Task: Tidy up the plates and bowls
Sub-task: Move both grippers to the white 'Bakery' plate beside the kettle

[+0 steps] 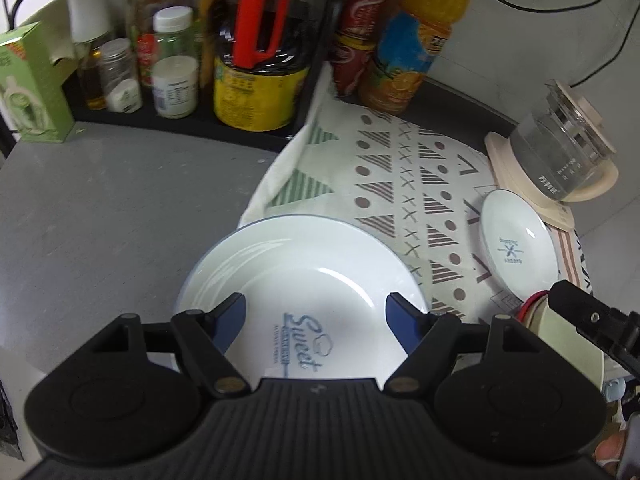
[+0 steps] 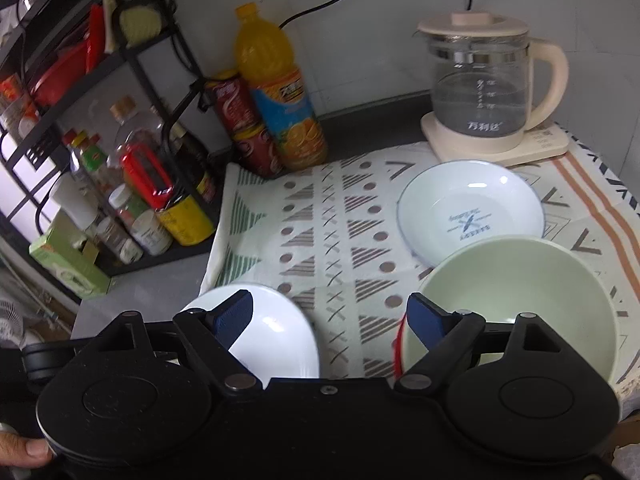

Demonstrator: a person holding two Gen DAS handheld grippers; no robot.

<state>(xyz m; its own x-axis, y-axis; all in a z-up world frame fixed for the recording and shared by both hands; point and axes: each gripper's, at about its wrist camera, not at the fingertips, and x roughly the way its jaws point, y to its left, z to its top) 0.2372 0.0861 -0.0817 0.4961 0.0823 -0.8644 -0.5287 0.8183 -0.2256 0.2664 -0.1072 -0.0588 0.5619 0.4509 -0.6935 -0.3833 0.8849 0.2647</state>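
Left gripper [image 1: 316, 314] sits jaws spread over the big white plate [image 1: 296, 276], which lies half on the grey counter [image 1: 100, 220], half on the patterned cloth [image 1: 400, 184]. Right gripper [image 2: 330, 318] is also wide open, gripping nothing, its right finger at the green bowl [image 2: 520, 292] rim. Small plate [image 2: 470, 210] lies farther back, near the kettle [image 2: 486, 88].

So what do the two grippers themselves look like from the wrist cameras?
Both match: the left gripper and right gripper have matte black bodies, two round housings, brass-coloured pivot pins and blue fingertip pads. A bare thumb shows beside the right one.
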